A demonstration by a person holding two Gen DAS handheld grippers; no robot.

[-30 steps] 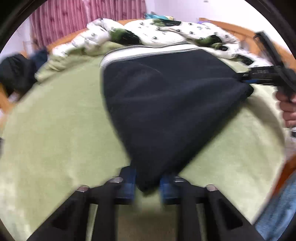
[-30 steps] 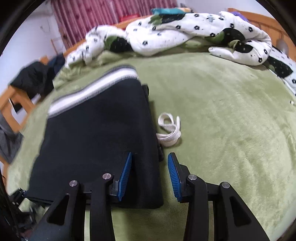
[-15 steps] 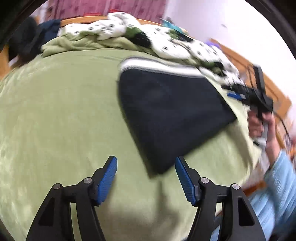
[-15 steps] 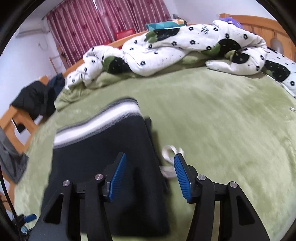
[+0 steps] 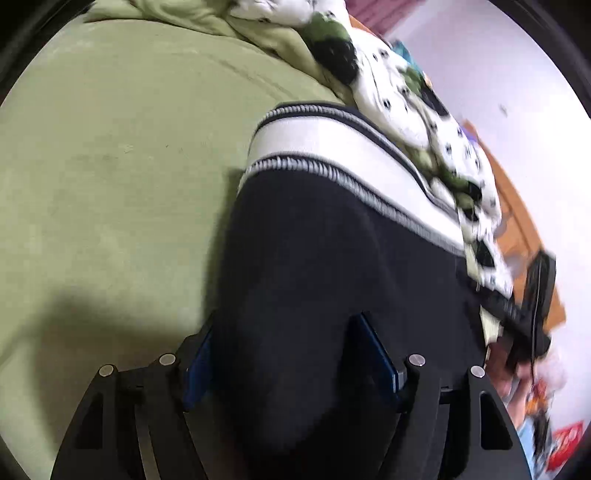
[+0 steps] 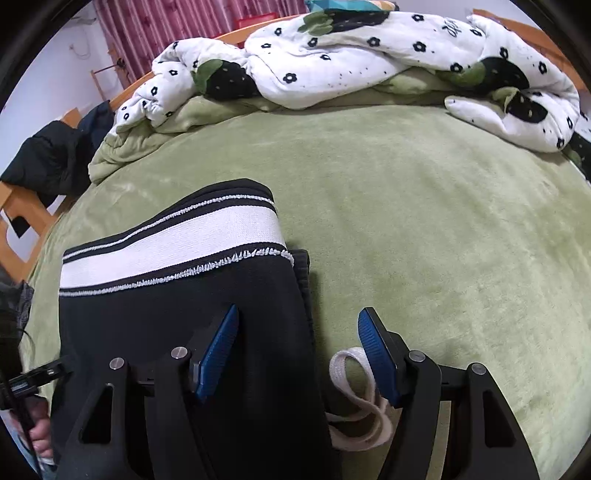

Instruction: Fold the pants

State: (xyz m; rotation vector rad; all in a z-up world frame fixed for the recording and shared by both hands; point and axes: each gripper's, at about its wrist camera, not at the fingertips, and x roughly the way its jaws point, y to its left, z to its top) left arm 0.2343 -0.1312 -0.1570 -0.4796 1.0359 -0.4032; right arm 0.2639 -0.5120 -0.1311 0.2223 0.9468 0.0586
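On the green blanket (image 6: 424,206), folded pants (image 6: 184,314) lie between both spread grippers.

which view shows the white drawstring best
The right wrist view: the white drawstring lies looped on the green blanket beside the black pants, sharp and close. The left wrist view does not show it, only blurred pants.

It was a home bedroom: a green blanket (image 6: 424,206) covered the bed, a flower-print quilt (image 6: 369,55) lay bunched, red curtains (image 6: 166,29) hung behind, probably a wooden bed frame (image 6: 532,33).
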